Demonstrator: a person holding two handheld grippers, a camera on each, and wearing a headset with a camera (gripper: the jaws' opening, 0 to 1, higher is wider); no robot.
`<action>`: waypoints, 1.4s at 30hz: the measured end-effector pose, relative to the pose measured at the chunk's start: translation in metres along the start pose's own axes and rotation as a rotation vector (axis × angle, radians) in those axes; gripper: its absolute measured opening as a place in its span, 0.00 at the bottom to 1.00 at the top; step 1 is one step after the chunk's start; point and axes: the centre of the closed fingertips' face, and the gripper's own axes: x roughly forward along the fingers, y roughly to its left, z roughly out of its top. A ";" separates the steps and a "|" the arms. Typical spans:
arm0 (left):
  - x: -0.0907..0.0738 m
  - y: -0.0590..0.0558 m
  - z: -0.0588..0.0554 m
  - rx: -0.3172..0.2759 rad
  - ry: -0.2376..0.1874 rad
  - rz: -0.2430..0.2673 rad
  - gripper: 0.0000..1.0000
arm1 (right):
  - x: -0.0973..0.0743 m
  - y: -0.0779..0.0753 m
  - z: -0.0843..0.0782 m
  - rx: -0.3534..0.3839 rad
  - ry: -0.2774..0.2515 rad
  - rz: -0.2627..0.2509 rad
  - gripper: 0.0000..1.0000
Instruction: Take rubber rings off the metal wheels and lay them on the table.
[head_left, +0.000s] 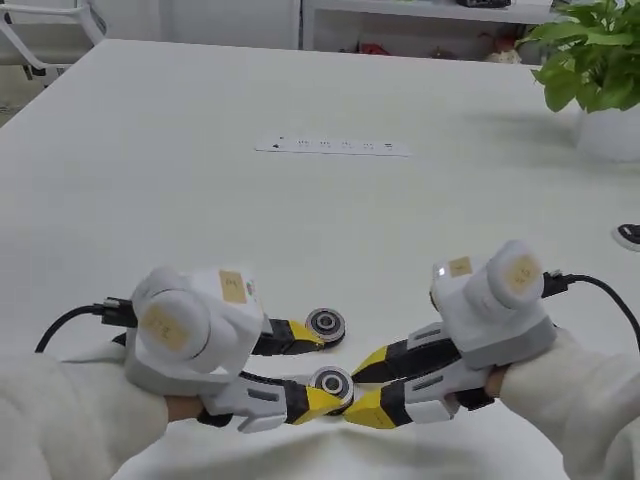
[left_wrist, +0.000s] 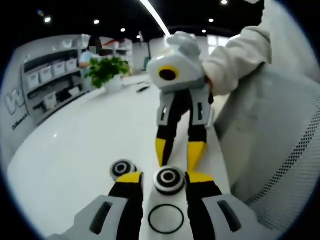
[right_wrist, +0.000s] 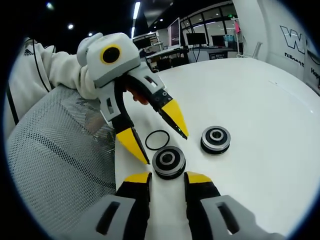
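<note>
Between the fingers on the desk (head_left: 300, 200), the near wheel (head_left: 331, 383) appears ringed. A loose ring (left_wrist: 166, 218) lies beside it, and the far wheel (head_left: 325, 324) stands apart. Left gripper (head_left: 315, 367) and right gripper (head_left: 358, 390) fingers are spread, pinching nothing. Next move: clamp the wheel, then peel its ring.

Large letter W (right_wrist: 291, 36) on the wall (right_wrist: 305, 20), other lettering unreadable.

Opposed gripper views, one shared wheel (left_wrist: 169, 180)
</note>
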 end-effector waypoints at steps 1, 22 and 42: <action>0.000 0.000 0.000 -0.004 -0.001 0.001 0.32 | 0.000 0.000 0.000 -0.004 0.001 -0.001 0.22; 0.007 -0.007 -0.004 -0.025 0.001 -0.030 0.16 | 0.001 -0.004 -0.001 -0.029 0.005 -0.015 0.15; 0.005 -0.007 -0.004 -0.047 -0.010 -0.022 0.15 | -0.001 -0.009 -0.003 -0.042 0.015 -0.031 0.04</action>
